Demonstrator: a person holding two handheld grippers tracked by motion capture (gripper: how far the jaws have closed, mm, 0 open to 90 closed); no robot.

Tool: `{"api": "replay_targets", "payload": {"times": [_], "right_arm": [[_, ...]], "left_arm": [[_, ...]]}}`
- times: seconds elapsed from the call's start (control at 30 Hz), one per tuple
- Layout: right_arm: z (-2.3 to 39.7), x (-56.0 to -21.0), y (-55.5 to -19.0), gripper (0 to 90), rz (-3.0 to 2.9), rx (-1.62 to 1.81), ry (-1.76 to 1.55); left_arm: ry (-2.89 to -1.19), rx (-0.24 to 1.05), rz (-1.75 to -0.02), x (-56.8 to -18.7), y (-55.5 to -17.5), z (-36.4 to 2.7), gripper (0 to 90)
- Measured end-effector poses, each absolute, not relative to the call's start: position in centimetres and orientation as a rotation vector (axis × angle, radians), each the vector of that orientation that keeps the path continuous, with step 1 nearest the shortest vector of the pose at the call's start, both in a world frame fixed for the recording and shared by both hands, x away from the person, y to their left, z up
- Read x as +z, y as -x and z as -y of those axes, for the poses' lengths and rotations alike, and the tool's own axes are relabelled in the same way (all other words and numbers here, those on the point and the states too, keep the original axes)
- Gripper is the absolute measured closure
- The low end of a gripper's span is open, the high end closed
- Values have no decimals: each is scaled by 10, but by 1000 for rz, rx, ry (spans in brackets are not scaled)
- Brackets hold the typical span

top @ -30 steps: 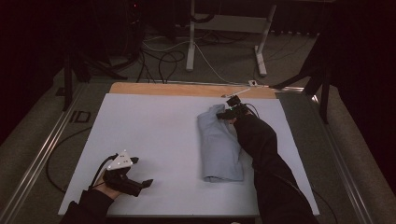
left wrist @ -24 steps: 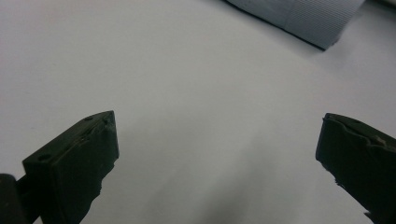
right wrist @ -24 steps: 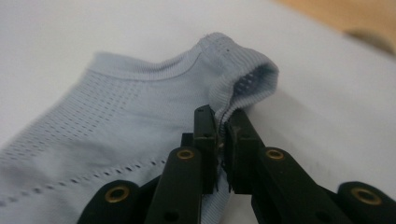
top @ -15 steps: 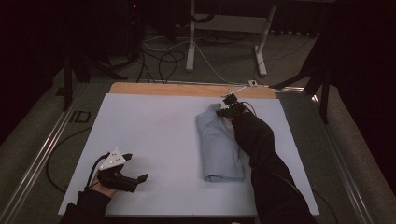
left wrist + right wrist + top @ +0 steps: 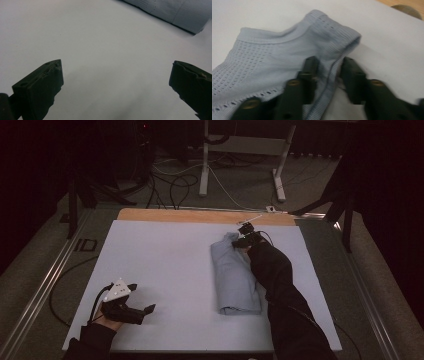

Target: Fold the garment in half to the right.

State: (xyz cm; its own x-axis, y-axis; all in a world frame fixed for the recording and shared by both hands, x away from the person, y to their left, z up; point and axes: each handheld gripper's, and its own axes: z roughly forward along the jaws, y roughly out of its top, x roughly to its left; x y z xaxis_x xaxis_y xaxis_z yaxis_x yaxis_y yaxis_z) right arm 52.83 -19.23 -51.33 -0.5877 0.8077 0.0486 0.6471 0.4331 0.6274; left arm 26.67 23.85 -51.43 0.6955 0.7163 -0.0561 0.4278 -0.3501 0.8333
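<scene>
Right gripper view: ribbed, perforated pale-blue knit garment (image 5: 274, 57), folded hem.

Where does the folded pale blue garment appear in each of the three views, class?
High view: folded garment right of centre on the white table top.
Left gripper view: its edge in the top right corner.
Right gripper view: its ribbed hem at centre.
Shared landmark: the white table top.

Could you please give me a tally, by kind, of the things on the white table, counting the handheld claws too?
Light blue folded garment: 1
Black handheld claws: 2, the left claw near the front edge and the right claw at the garment's far end
White table itself not counted
Total: 3
</scene>
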Motion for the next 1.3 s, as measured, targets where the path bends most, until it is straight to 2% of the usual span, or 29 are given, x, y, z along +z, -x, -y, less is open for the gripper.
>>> {"api": "replay_targets", "payload": {"times": [0.07, 0.1, 0.23, 0.43, 0.87, 1.07, 1.13, 1.17, 1.27, 1.3], "right_arm": [[195, -510, -527, 520, -2430, 894, -1261], [197, -504, -525, 466, -2430, 915, -1256], [200, -487, -516, 419, -2420, 969, -1214], [199, -469, -498, 415, -2422, 1018, -1151], [184, -453, -416, 596, -2541, 1083, -925], [173, -447, -371, 620, -2598, 1150, -786], [170, -448, -359, 688, -2606, 1168, -758], [170, -448, -359, 688, -2606, 1168, -758], [166, -454, -344, 880, -2634, 1173, -699], [165, -457, -338, 900, -2638, 1166, -678]], "left_arm": [[-1991, 405, -881, -514, -267, -240, 4], [-1989, 404, -884, -514, -267, -240, 4], [-1991, 409, -881, -514, -266, -241, 4], [-1986, 420, -875, -512, -265, -241, 4], [-1976, 437, -878, -510, -264, -245, 4], [-1979, 437, -875, -510, -265, -245, 4], [-1980, 436, -873, -510, -265, -245, 4], [-1980, 436, -877, -511, -265, -245, 4], [-1981, 434, -876, -511, -265, -245, 4], [-1982, 433, -877, -511, -265, -246, 4]]}}
